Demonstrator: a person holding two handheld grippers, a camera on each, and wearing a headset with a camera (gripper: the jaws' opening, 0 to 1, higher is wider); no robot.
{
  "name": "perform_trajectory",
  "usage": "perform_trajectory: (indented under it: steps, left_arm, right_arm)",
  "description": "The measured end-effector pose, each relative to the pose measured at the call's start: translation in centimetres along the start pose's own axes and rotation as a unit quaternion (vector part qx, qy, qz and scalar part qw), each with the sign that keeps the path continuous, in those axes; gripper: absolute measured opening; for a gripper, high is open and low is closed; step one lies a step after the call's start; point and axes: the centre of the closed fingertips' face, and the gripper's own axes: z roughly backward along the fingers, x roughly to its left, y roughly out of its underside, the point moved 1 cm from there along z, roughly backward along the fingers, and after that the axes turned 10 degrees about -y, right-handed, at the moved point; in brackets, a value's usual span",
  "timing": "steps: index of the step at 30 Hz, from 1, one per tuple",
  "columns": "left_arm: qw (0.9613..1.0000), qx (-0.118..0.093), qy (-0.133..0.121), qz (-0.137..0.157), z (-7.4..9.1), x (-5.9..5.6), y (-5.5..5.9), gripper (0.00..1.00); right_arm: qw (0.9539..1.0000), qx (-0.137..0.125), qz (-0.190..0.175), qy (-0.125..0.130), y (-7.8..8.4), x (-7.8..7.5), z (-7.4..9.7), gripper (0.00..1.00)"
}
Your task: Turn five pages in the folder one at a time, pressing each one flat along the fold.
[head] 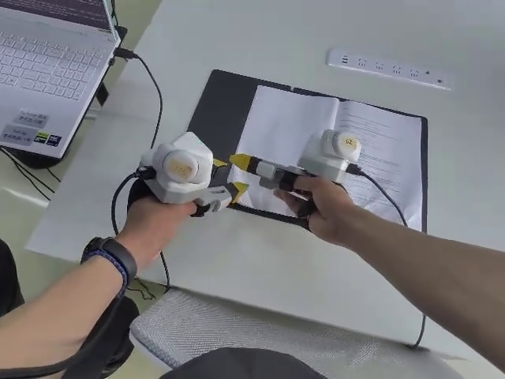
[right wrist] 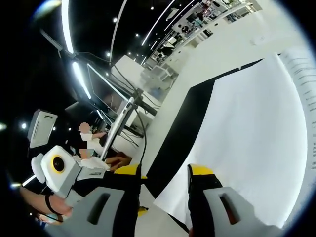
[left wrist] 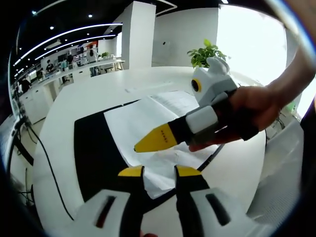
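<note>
An open black folder (head: 215,110) lies on the white table with a blank white page (head: 288,126) on its left and a printed page (head: 387,150) on its right. My right gripper (head: 243,164) points left over the blank page's near left corner, jaws open, the page corner (right wrist: 170,200) below the gap between them (right wrist: 164,172). My left gripper (head: 229,178) points right at the folder's near left edge, open and holding nothing (left wrist: 160,172). The right gripper's yellow tip (left wrist: 153,139) hovers just beyond it, over the page (left wrist: 143,123).
A laptop (head: 47,63) sits at the far left with a black cable (head: 154,87) running toward the folder. A white power strip (head: 390,69) lies beyond the folder. A grey mesh chair seat (head: 237,339) is below the table's near edge.
</note>
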Motion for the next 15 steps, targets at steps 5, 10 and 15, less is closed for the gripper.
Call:
perform_trajectory:
  steps: [5,10,15]
  left_arm:
    - [0.9998,0.014,0.006,-0.016,-1.3,-0.3,0.7,0.13]
    - [0.9993,0.033,0.000,-0.017,-2.3,-0.1,2.1,0.09]
    - [0.9983,0.056,-0.003,-0.018,-2.8,0.1,3.9,0.05]
  right_arm:
    - [0.9998,-0.019,0.003,0.011,-1.3,-0.5,2.0,0.35]
    - [0.9992,-0.034,0.003,0.022,-1.9,-1.4,3.9,0.34]
    - [0.9985,-0.042,-0.001,0.034,-1.7,-1.7,5.2,0.34]
